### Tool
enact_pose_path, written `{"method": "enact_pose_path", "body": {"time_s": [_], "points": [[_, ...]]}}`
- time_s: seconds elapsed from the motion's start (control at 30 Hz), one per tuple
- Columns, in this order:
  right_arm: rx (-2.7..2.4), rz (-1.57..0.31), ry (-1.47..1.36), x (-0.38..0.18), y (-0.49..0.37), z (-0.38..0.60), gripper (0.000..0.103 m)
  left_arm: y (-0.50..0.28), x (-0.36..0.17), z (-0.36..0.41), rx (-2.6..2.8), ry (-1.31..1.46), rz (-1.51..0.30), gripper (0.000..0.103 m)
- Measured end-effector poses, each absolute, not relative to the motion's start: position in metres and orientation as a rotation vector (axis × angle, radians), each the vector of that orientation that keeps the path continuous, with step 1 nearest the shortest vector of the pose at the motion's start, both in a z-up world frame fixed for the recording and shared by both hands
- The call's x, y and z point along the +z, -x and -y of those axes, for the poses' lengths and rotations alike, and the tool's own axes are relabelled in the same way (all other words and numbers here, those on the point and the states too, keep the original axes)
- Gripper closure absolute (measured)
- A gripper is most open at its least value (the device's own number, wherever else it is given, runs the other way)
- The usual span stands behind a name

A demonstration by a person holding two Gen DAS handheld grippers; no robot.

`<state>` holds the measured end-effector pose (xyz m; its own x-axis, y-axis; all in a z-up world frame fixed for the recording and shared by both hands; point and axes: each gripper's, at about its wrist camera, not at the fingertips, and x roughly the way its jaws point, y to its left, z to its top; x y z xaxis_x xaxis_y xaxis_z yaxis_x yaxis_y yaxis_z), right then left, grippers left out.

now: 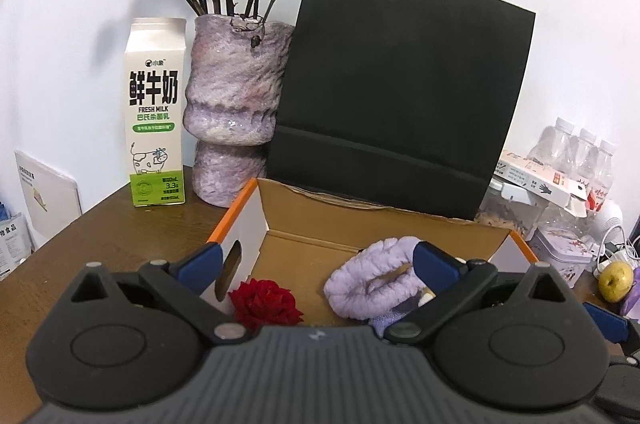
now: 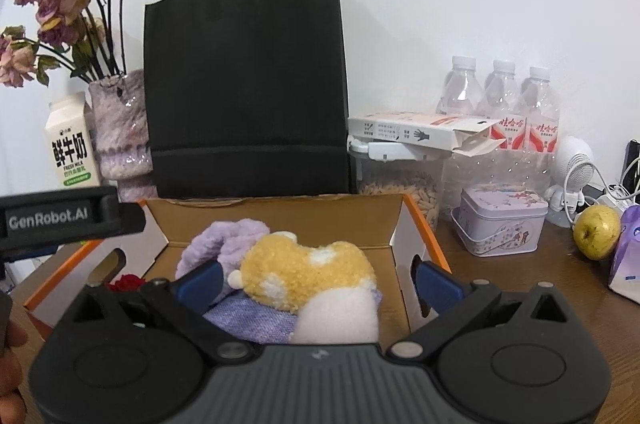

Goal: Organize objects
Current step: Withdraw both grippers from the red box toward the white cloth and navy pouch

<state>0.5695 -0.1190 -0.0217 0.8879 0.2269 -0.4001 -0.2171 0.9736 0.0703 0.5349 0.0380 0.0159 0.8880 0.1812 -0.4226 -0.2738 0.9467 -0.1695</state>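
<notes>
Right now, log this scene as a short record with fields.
container: open cardboard box with orange edges, on the brown table
inside box: purple fluffy item, yellow and white plush, red rose
behind box: black paper bag, upright
left of bag: vase of dried flowers, milk carton
right of box: tin, yellow-green fruit, three water bottles
left gripper: jaws open, holding nothing
right gripper: jaws open, holding nothing

The left hand-held gripper [image 1: 316, 264] points slightly downward with its blue-padded jaws spread wide, gripping nothing. The right hand-held gripper [image 2: 318, 278] is tilted the same way, its jaws equally wide and pressing on nothing. A hand [image 2: 10, 364] shows at the right view's left edge.
</notes>
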Motion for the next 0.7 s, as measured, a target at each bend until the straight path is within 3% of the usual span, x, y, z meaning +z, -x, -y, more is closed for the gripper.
{"method": "enact_pose_path", "body": {"time_s": [0.7], "points": [[0.236, -0.393, 0.012, -0.023, -0.519, 0.114, 0.0, -0.488, 0.015, -0.036, 0.252, 0.216, -0.396, 0.0]]}}
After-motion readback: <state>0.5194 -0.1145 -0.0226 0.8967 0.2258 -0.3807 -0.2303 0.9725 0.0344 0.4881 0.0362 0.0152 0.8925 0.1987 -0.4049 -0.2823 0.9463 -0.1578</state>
